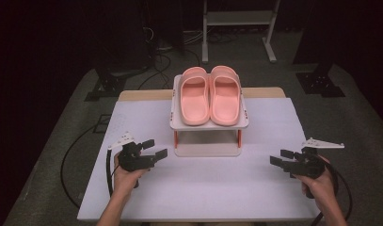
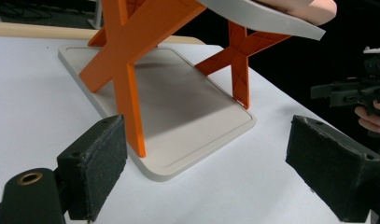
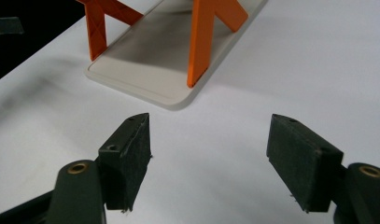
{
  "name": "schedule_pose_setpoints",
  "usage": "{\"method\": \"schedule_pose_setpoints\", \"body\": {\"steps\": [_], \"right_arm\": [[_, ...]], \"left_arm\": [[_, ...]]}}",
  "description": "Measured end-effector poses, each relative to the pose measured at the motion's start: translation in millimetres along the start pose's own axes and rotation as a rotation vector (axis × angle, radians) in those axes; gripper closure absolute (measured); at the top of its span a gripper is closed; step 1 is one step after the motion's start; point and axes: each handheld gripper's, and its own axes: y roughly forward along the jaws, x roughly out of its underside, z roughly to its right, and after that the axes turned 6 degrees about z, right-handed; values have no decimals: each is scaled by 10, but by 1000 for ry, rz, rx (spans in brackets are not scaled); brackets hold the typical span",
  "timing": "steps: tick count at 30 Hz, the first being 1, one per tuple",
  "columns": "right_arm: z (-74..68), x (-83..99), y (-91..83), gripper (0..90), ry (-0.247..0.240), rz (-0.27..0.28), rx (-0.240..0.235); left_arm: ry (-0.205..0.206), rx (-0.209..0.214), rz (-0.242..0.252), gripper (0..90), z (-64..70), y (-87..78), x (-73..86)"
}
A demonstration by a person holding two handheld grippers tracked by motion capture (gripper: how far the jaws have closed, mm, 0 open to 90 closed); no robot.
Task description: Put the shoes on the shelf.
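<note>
1. A pair of pink slippers [image 1: 210, 95] lies side by side on the top shelf of a small two-tier rack [image 1: 209, 126], toes pointing away from the person. The rack stands mid-counter, toward the far edge of the white counter [image 1: 198, 188].

2. The left gripper [image 1: 152, 149] hovers near the rack's front left corner, jaws spread wide and holding nothing. The right gripper [image 1: 281, 158] hangs farther out from the rack's front right corner, jaws likewise apart and empty.

3. Both grippers flank the rack and angle inward toward it. This looks like a ready stance from which each gripper could take one slipper, or the two could take the rack from either side.

4. The slippers sit raised on the upper shelf, which probably leaves their sides free for a jaw to close on.

5. The high view gives the whole layout: both slippers, both hands, and the rack's place on the counter.

6. The left gripper view looks under the top shelf instead. It shows the orange cross-shaped legs [image 2: 127, 60], the bare lower tray [image 2: 187, 107], and, beyond the rack, the right gripper.

7. The right gripper view shows the orange legs and the lower tray's near corner from the rack's other side, with open counter between its jaws.
</note>
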Motion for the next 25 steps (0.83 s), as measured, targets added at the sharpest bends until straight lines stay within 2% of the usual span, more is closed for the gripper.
{"method": "schedule_pose_setpoints", "body": {"steps": [8,12,15,19,23,25], "right_arm": [[36,164,-78,298,16,-7,27],[31,258,-96,298,13,-10,34],[6,336,-135,299,22,4,36],[-44,414,-178,298,10,22,50],[-76,456,-184,295,-10,54,57],[-81,463,-184,292,-1,68,50]], "left_arm": [[28,-28,-12,113,29,-54,120],[28,-43,-21,110,38,-114,182],[23,-46,-17,109,46,-155,246],[4,-51,-25,105,54,-175,379],[-2,-45,-18,99,62,-160,413],[1,-41,-12,98,74,-147,405]]}}
